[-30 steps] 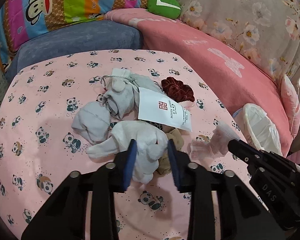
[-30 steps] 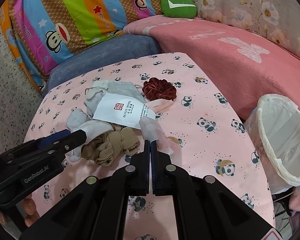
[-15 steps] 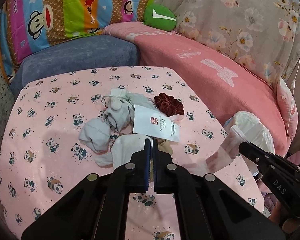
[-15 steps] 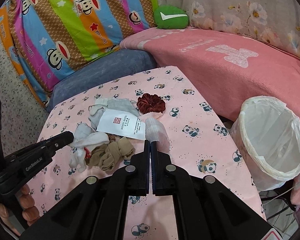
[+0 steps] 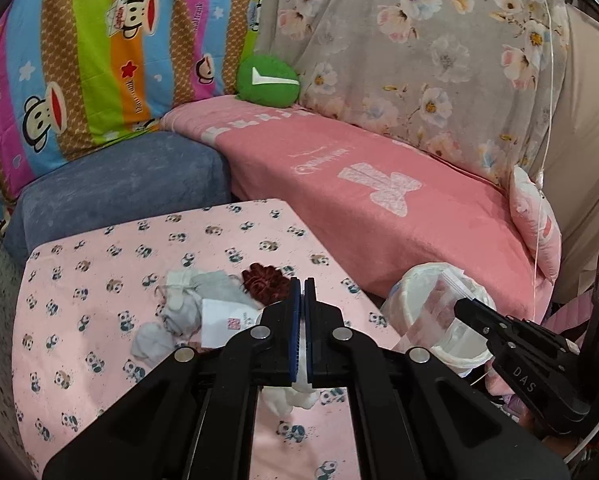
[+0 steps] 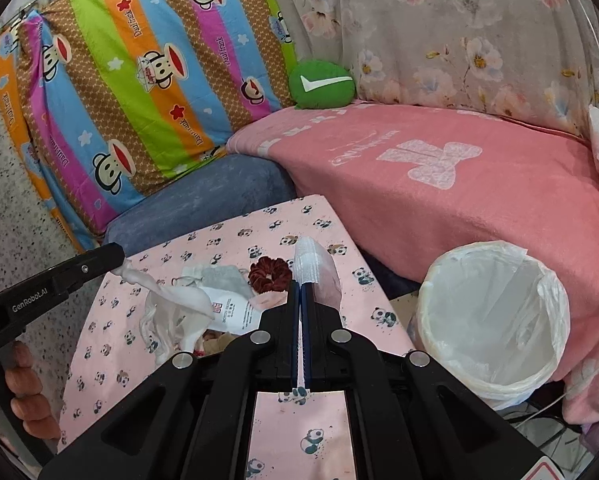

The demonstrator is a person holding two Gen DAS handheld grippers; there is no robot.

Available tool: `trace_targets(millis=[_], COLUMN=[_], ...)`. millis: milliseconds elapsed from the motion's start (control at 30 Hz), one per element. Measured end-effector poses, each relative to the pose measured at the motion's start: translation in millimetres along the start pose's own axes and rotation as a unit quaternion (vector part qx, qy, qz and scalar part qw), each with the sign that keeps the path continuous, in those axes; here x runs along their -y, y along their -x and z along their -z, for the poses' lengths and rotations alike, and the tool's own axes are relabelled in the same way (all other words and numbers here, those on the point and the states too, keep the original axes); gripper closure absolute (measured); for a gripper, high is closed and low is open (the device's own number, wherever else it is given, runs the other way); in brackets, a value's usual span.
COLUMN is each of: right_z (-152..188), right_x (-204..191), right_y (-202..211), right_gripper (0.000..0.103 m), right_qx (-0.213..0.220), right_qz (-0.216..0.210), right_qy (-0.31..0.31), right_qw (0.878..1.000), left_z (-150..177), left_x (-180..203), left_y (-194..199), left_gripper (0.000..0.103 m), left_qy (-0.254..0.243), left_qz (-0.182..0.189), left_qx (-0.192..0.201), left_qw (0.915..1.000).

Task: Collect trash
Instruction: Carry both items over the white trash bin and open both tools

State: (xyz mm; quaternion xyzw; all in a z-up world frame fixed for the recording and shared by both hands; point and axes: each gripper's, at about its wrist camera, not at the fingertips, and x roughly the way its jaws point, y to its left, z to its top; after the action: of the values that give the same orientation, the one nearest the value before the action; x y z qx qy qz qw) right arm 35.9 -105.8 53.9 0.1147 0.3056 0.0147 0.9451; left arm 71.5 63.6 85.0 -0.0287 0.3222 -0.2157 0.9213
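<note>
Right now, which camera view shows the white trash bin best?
The right wrist view: the trash bin shows whole there, its white liner open toward the camera. In the left wrist view the right gripper and the clear plastic bag it holds cover part of it.

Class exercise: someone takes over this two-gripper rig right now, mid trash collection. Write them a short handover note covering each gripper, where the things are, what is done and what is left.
Left gripper: shut on a white sock, lifted off the table.
Right gripper: shut on a clear zip bag, held in the air near the lined bin.
Bin: on the floor right of the table, between it and the pink sofa; looks empty.
On the table: grey socks, a white hotel packet, a dark red scrunchie and a tan sock.
Done: both items picked up.
Left: drop the bag in the bin, then sort the remaining pile.
</note>
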Motion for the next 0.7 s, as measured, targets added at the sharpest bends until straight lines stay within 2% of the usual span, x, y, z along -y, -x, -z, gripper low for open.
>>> trace_targets(millis=[400, 700], right_z=[-29.5, -27.9], right_x=[79.8, 143.5], right_y=[10.4, 0.2], right_gripper=[0.1, 0.1], right_qx=[0.013, -0.002], right_qz=[0.047, 0.09], right_qy=[-0.034, -0.069], right_qw=[0.998, 0.994], left_z=[-26.9, -24.8], left_x=[102.3, 162.4], left_y=[-45.2, -83.4], left_gripper=[0.101, 0.101], left_qy=[-0.062, -0.096], left_qz=[0.077, 0.125], left_qx=[0.014, -0.011], left_qw=[0.9949, 0.9874])
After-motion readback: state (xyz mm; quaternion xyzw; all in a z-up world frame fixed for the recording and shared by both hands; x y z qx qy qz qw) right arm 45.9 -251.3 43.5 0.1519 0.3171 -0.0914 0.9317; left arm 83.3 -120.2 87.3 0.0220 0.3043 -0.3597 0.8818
